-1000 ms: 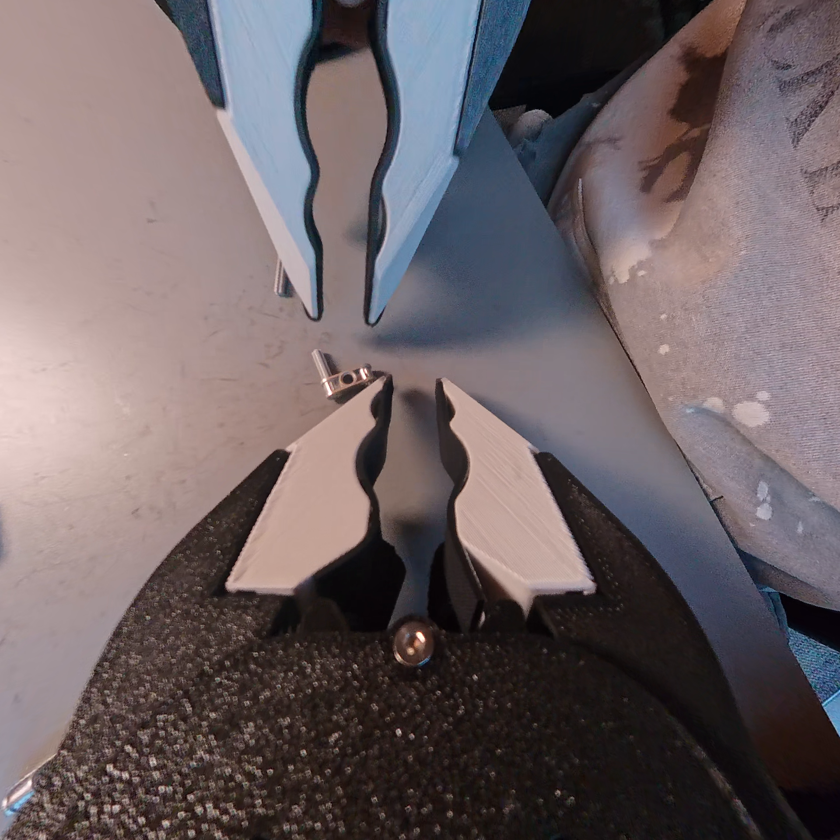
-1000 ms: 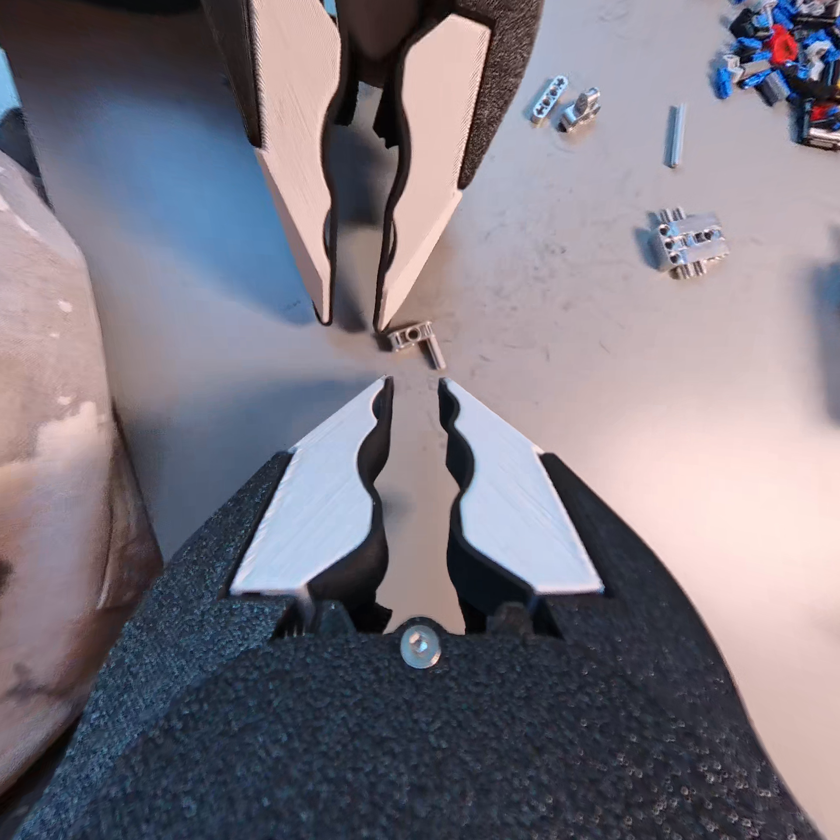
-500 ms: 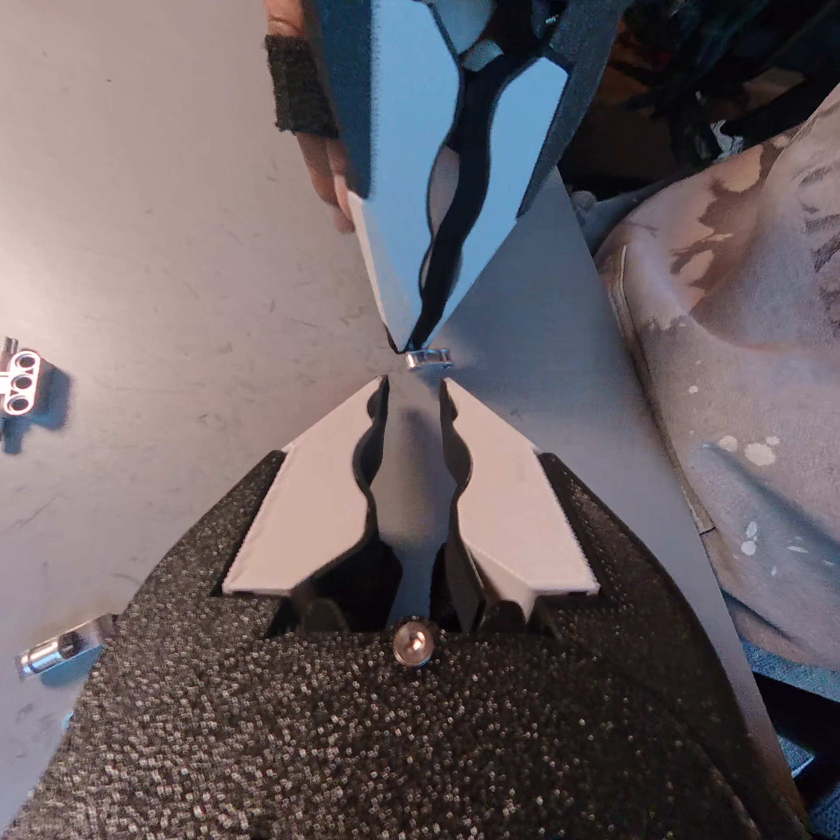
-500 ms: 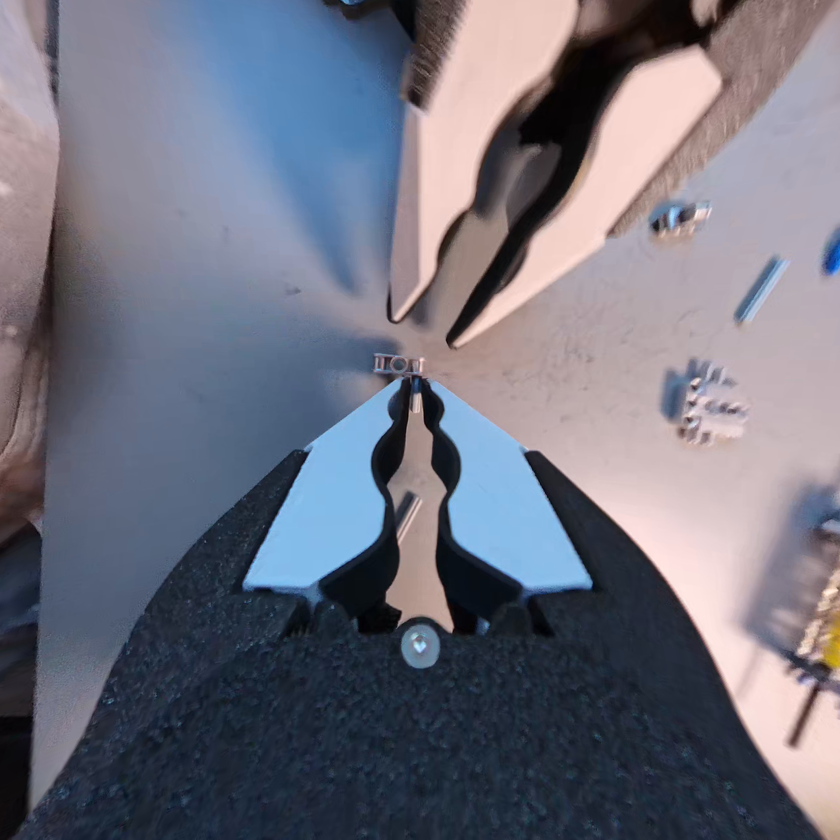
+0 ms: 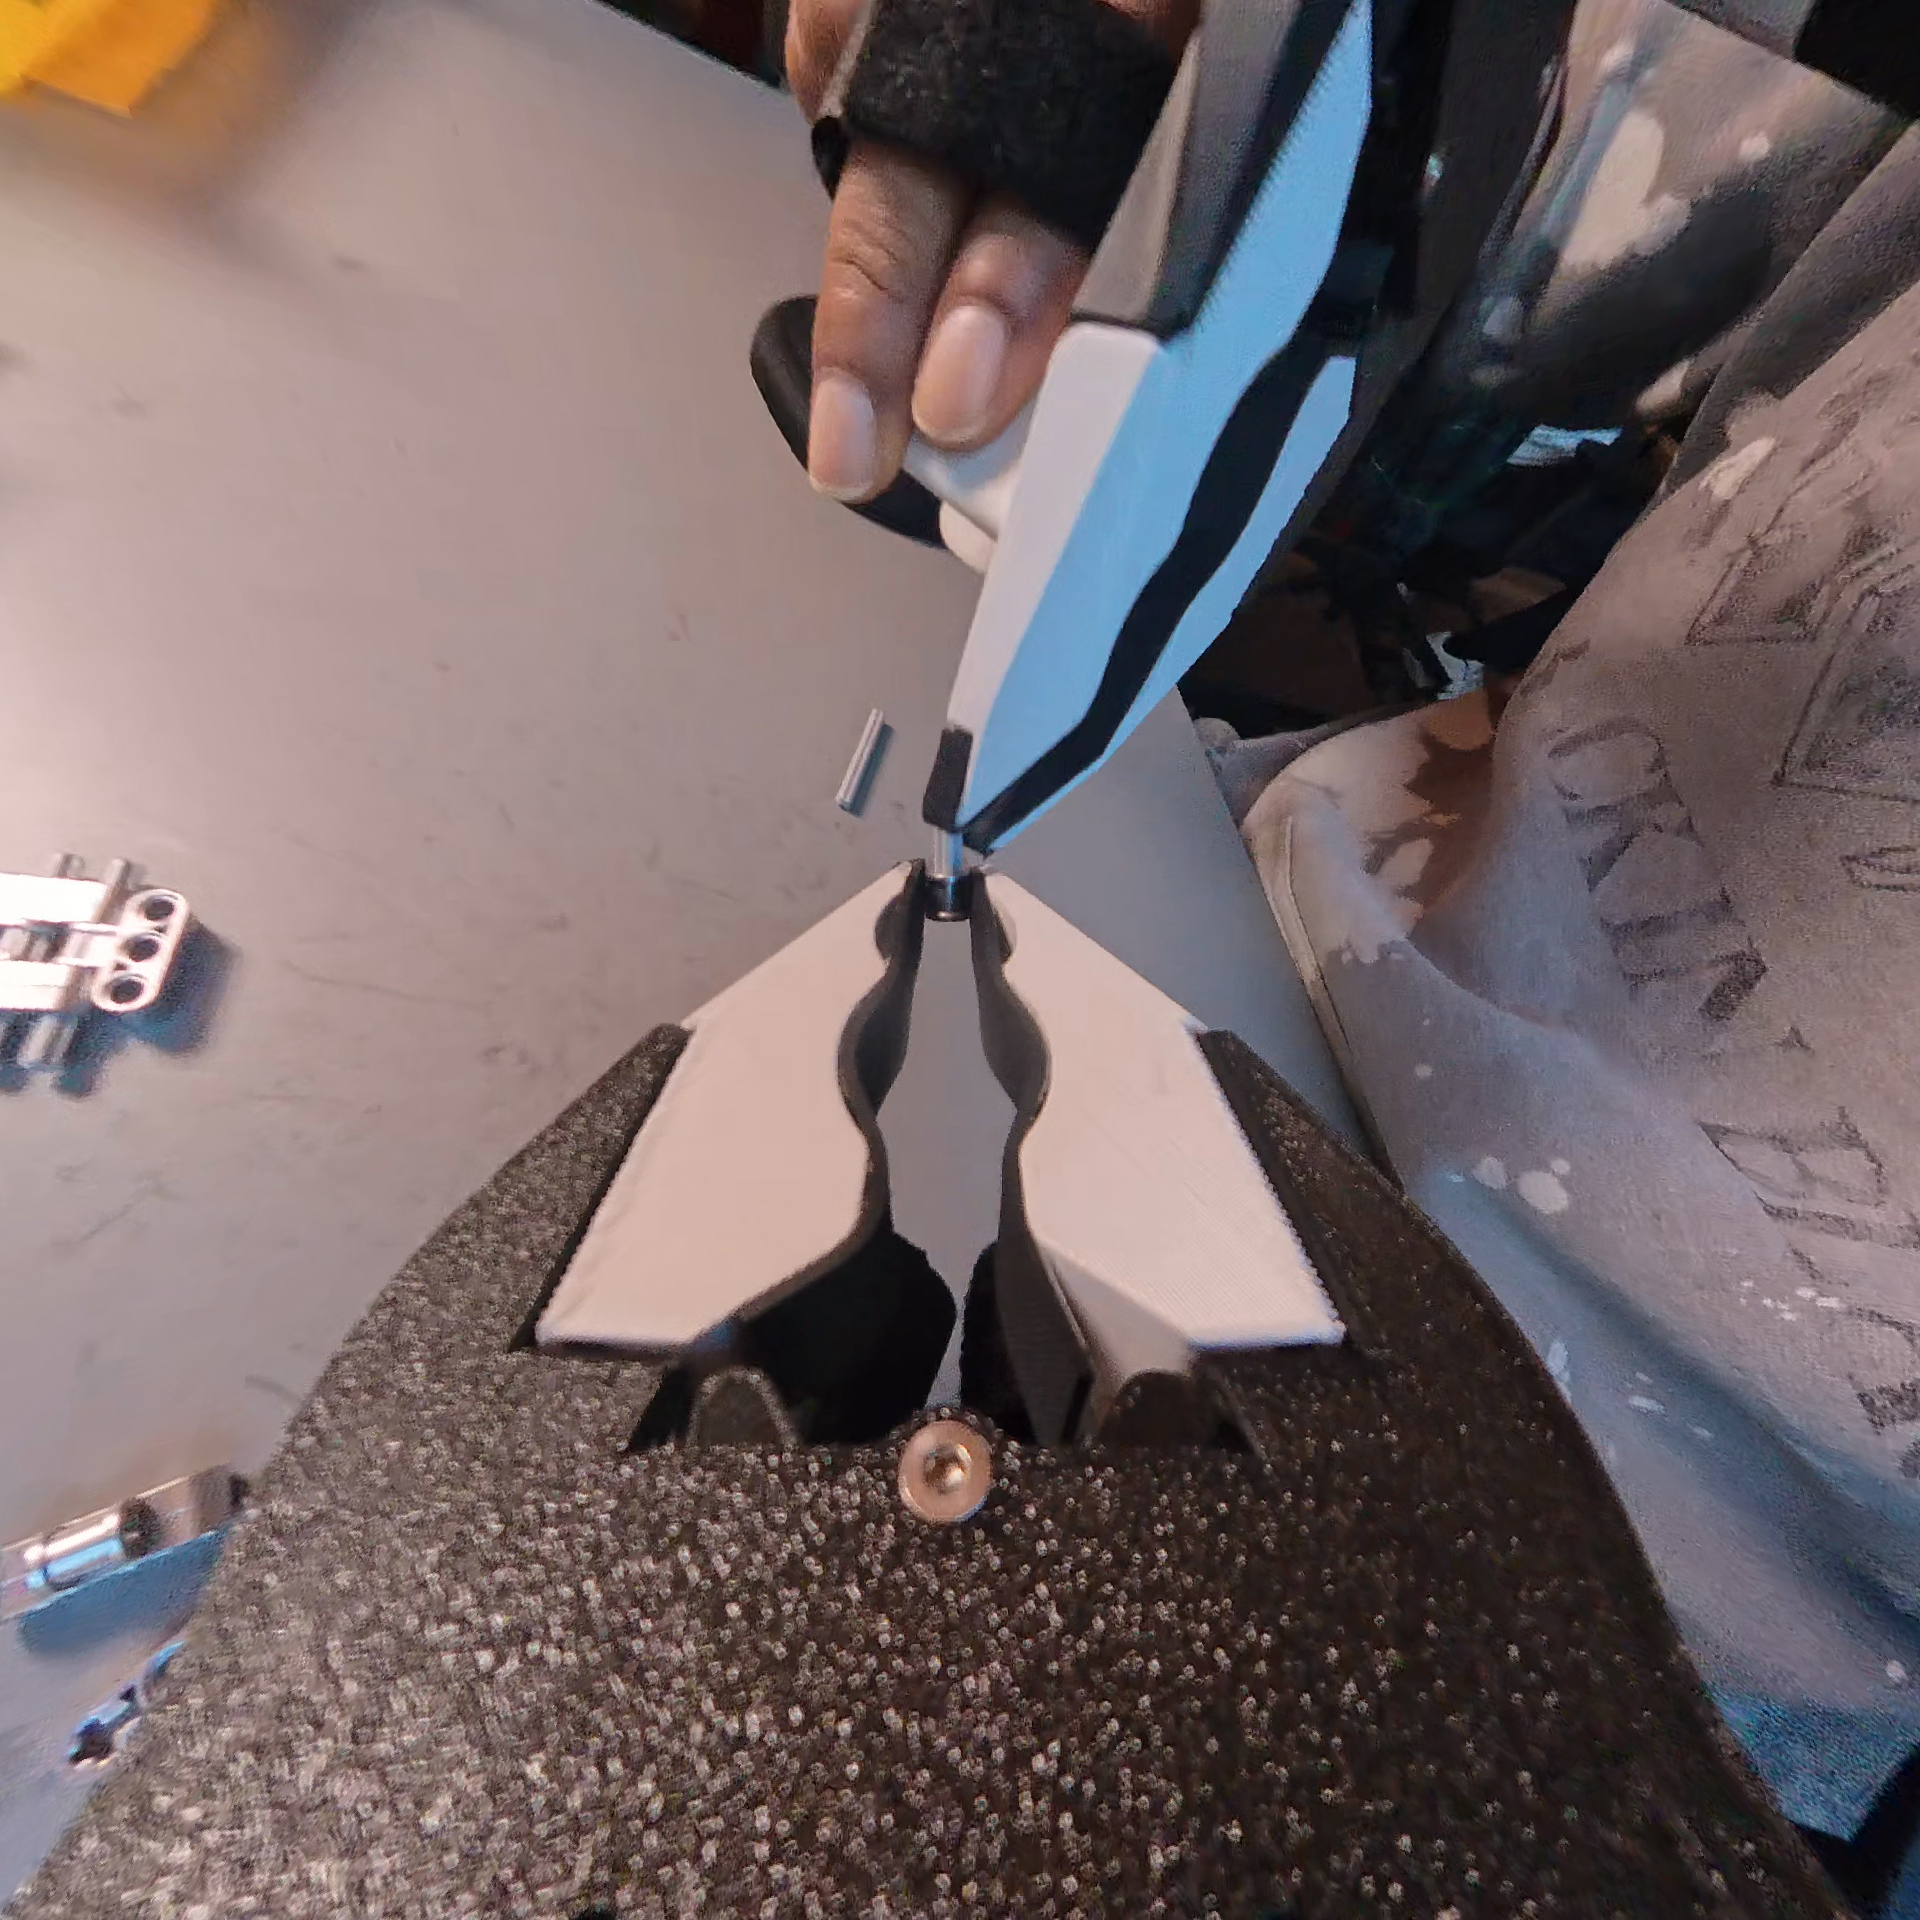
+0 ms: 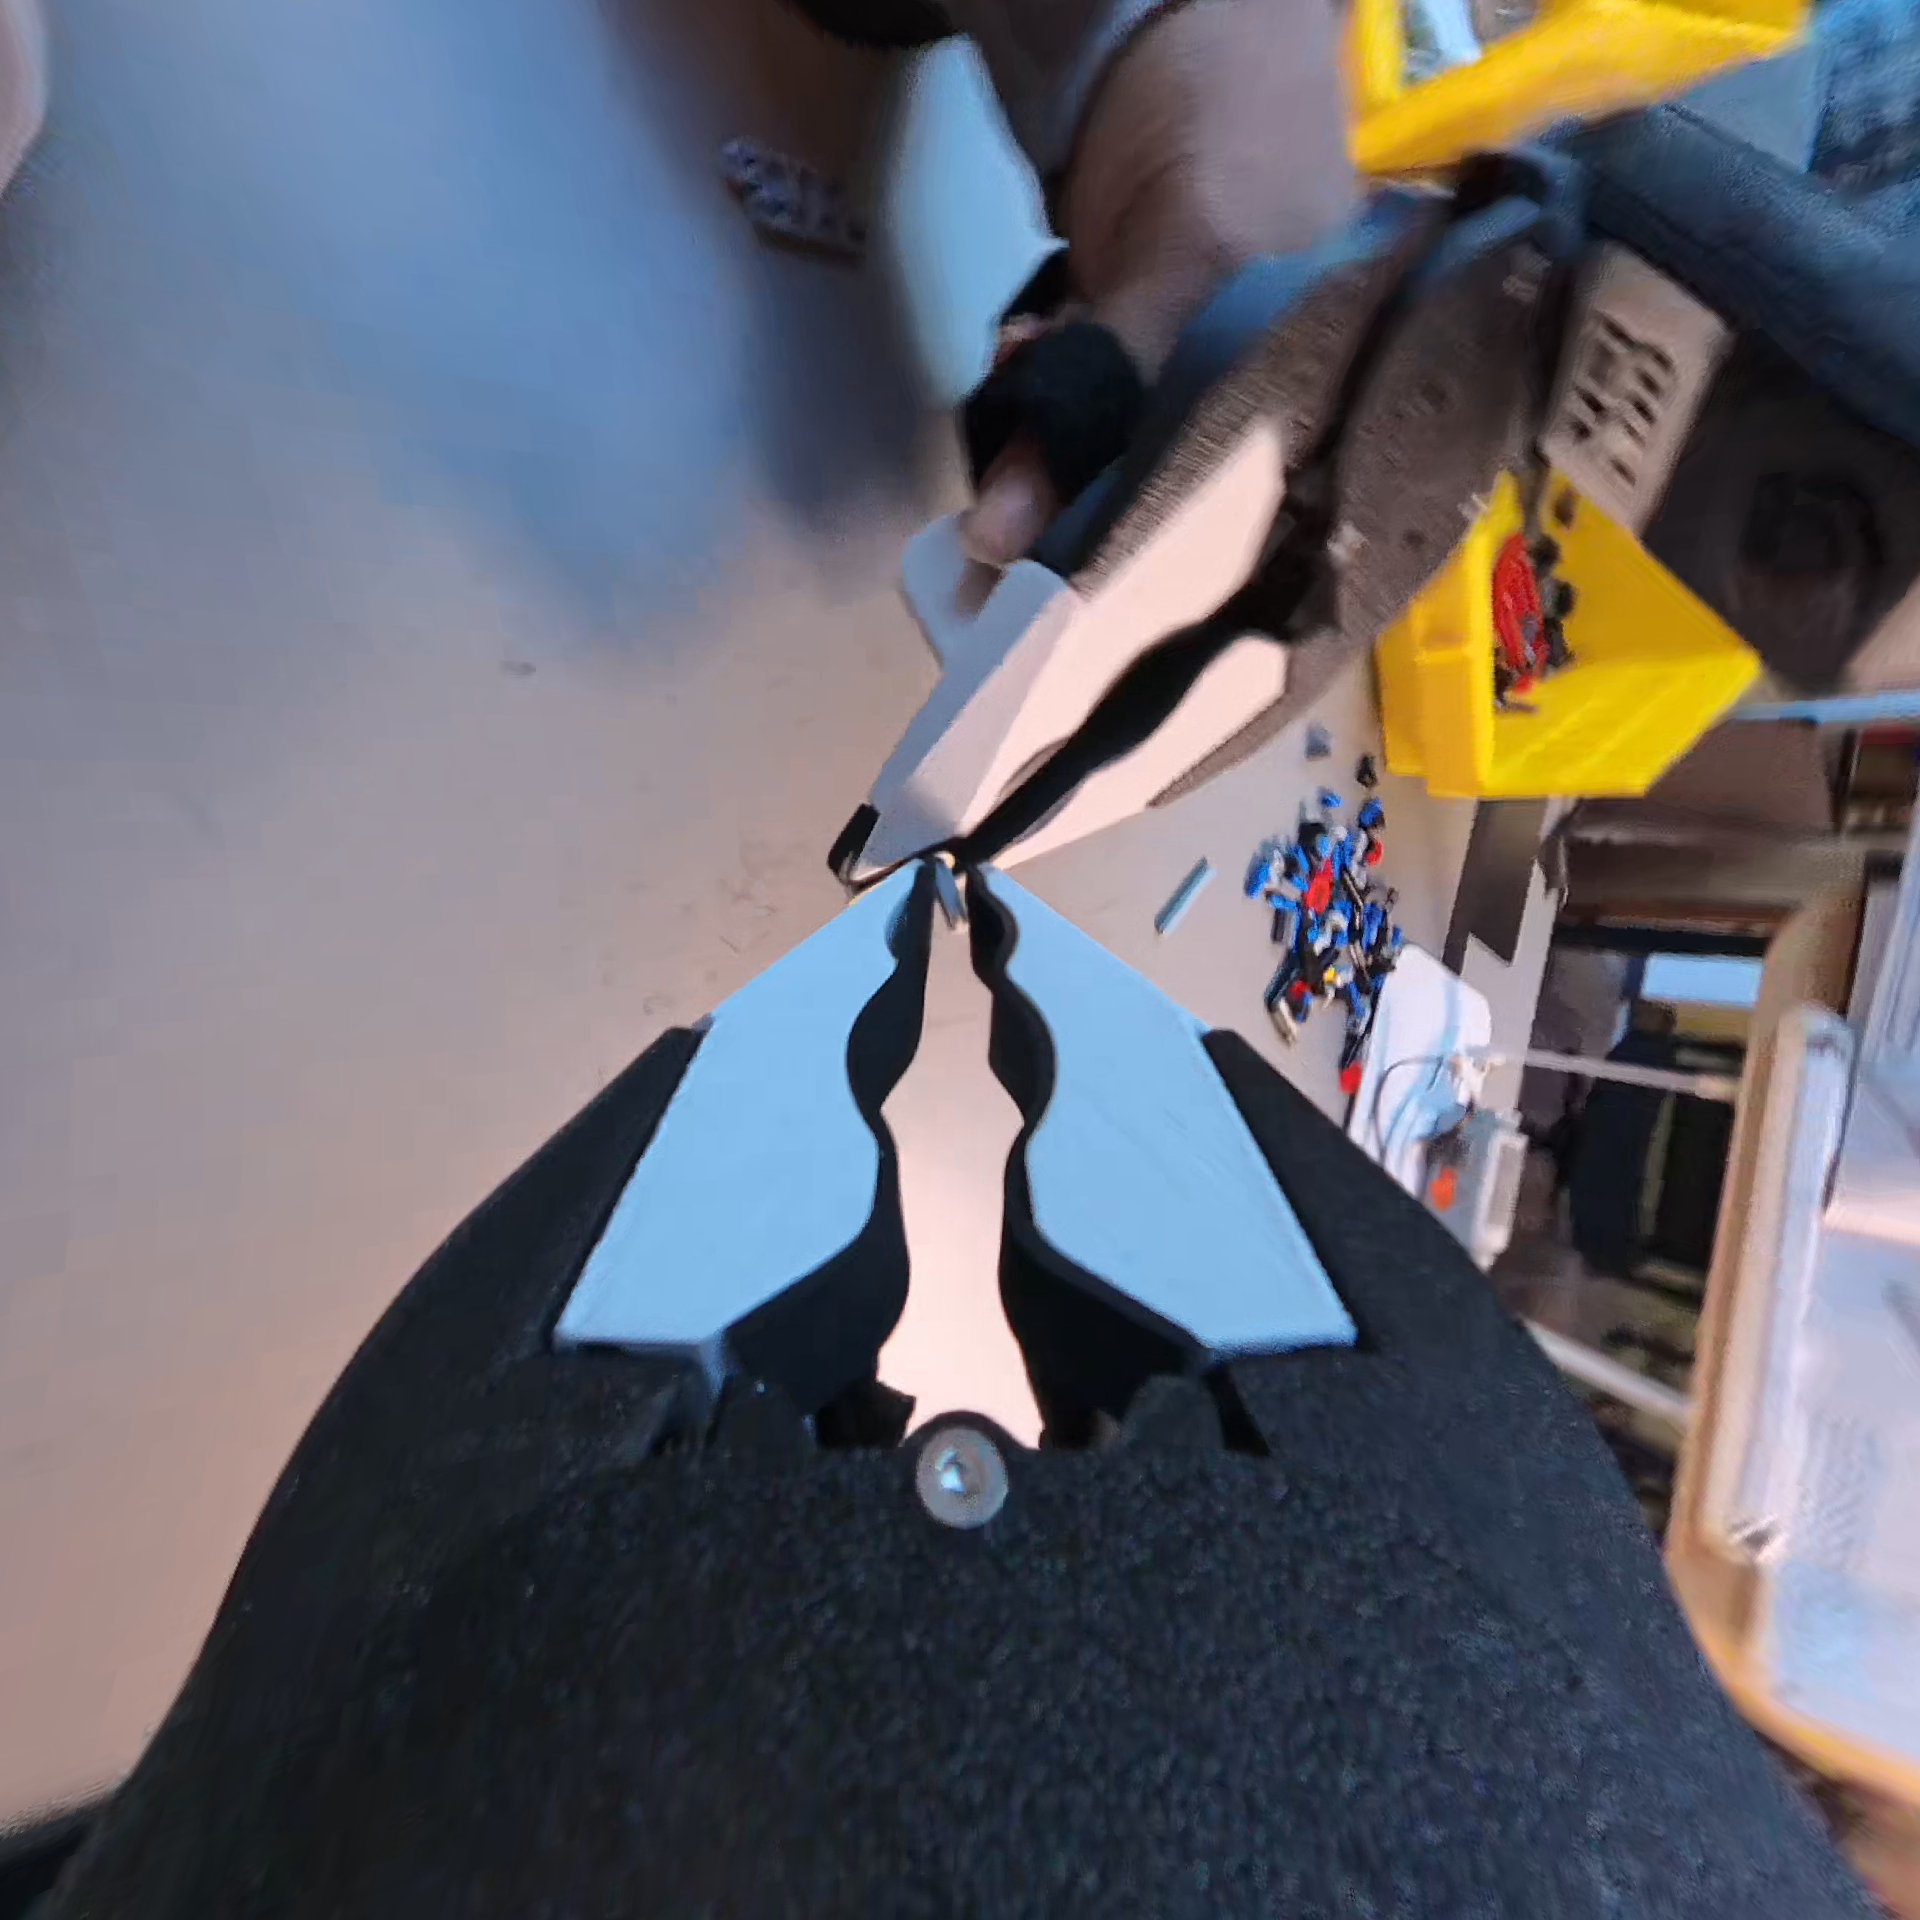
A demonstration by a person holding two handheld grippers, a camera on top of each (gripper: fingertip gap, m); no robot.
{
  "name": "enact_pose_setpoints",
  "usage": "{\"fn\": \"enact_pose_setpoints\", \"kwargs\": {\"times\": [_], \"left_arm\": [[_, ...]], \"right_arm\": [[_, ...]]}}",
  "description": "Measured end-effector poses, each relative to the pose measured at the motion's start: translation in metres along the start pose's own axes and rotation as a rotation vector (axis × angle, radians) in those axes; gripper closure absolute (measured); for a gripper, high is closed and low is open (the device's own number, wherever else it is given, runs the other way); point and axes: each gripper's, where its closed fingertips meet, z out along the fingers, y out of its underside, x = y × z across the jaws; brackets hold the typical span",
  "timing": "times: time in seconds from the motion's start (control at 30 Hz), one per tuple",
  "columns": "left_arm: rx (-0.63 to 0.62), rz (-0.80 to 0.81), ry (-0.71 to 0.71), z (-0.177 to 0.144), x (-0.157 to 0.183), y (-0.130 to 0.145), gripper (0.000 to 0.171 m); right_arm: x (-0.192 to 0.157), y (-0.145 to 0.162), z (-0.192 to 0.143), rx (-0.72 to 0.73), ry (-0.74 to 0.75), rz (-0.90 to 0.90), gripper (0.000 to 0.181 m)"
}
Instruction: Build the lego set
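Observation:
A small grey connector with a short pin (image 5: pixel 943 871) is held above the grey table (image 5: pixel 416 623), pinched from two sides. My left gripper (image 5: pixel 945 883) is shut on its dark lower end. My right gripper (image 5: pixel 966 831) comes down from above, tips against the left's, and is shut on the pin. In the right wrist view the right gripper (image 6: pixel 945 888) grips the pin (image 6: pixel 948 899), and the left gripper (image 6: pixel 920 854) meets it from the upper right. A person's hand (image 5: pixel 904 343) holds the right gripper.
A grey block with holes (image 5: pixel 94 951), a thin grey axle (image 5: pixel 862 774) and a silvery part (image 5: pixel 94 1558) lie on the table. A pile of blue, red and black small parts (image 6: pixel 1325 914) and yellow bins (image 6: pixel 1558 665) lie farther off. Paint-stained clothing (image 5: pixel 1558 935) lies past the table edge. The tips of both grippers are at nearly the same place.
The piece lay on the table between two open grippers. The right gripper shut on its pin and lifted it, then the left gripper closed on its other end. Both views have tilted.

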Motion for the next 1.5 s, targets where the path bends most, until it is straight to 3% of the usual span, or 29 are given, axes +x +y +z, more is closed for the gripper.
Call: {"fn": "enact_pose_setpoints", "kwargs": {"times": [0.03,0.17,0.27,0.5,0.7,1.0,1.1,1.3,1.5], "left_arm": [[0.025,0.014,-0.015,-0.002,-0.002,-0.004,0.166],[0.163,0.119,-0.06,-0.009,-0.002,-0.026,0.166],[0.279,0.174,-0.044,-0.015,0.006,-0.042,0.166],[0.391,0.264,-0.034,-0.022,0.019,-0.057,0.165],[0.359,0.329,-0.111,-0.019,0.013,-0.053,0.165],[0.255,0.317,-0.167,-0.009,0.002,-0.041,0.165],[0.156,0.306,-0.216,-0.004,-0.011,-0.027,0.165],[-0.159,0.282,-0.297,0.005,-0.036,0.022,0.157],[-0.216,0.253,-0.317,0.009,-0.042,0.033,0.158]], "right_arm": [[0.006,0.001,-0.005,0.044,0.032,0.094,0.176],[0.019,0.004,-0.028,0.285,0.043,0.581,0.159],[0.016,0.007,-0.032,0.398,0.031,0.76,0.16],[0.021,-0.004,-0.04,0.542,0.021,0.818,0.175],[0.029,-0.01,-0.05,0.625,-0.007,0.853,0.175],[0.028,-0.008,-0.029,0.551,-0.041,0.858,0.179],[0.021,0.001,-0.016,0.472,-0.088,0.86,0.179],[-0.003,0.026,0.016,0.259,-0.211,0.811,0.179],[-0.024,0.032,0.039,0.137,-0.292,0.746,0.179]]}}
